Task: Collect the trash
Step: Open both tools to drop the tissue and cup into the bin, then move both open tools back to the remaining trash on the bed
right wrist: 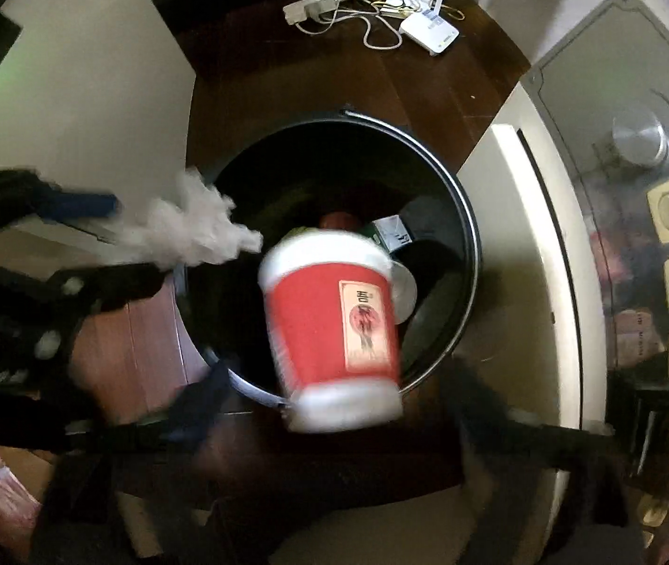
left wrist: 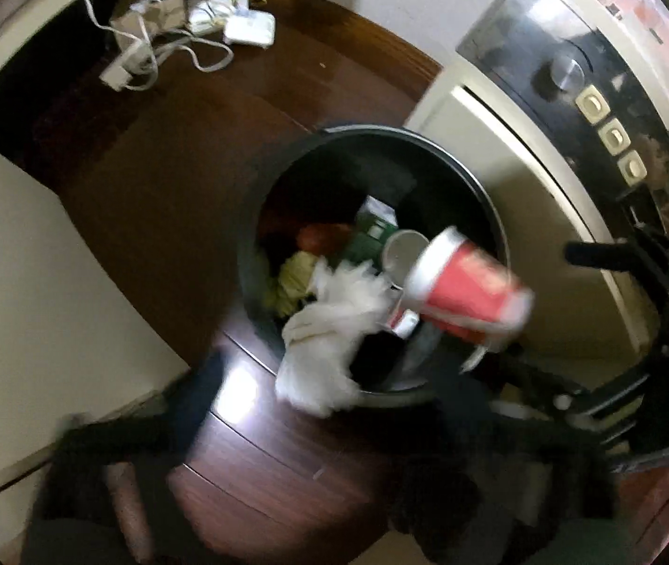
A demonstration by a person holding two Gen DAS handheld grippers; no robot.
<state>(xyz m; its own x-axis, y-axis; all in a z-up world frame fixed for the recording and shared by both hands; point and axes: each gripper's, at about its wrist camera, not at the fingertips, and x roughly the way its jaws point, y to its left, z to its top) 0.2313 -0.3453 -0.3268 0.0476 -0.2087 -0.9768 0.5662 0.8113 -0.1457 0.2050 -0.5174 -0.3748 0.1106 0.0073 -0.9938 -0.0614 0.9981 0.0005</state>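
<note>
**A:** What is shown from the two wrist cameras?

**B:** A round black trash bin [right wrist: 468,254] is seen from above, standing on a dark wooden floor [left wrist: 155,179] beside a cream cabinet [left wrist: 513,197]. A red paper cup with white rims [right wrist: 332,325] is caught blurred in mid-air over the bin's mouth, and a wad of white tissue [left wrist: 329,329] is blurred over the bin's near rim. Neither is touched by any finger.

**A:** How are the grippers held?

**B:** The right gripper [right wrist: 325,428] is spread wide, with the cup loose in front of it and nothing pressed by its pads. The left gripper [left wrist: 329,428] is likewise released, its dark fingers standing apart at the lower edge of its own view. In the right wrist view, the tissue is seen just off one blue-tipped finger [right wrist: 82,205] of the left gripper, with no grip on it.

**A:** How far along is the task?

**B:** Earlier trash is already seen inside the bin: a green carton [left wrist: 372,235], a pale lid [left wrist: 402,247], and yellow and orange scraps. The cup and tissue are judged to be dropping in, so this pair is nearly dealt with. The tissue is over the rim, so a spill onto the floor cannot be ruled out. Whether more trash is left elsewhere cannot be told. The white cables and router [right wrist: 431,30] on the floor are not judged to be trash.
</note>
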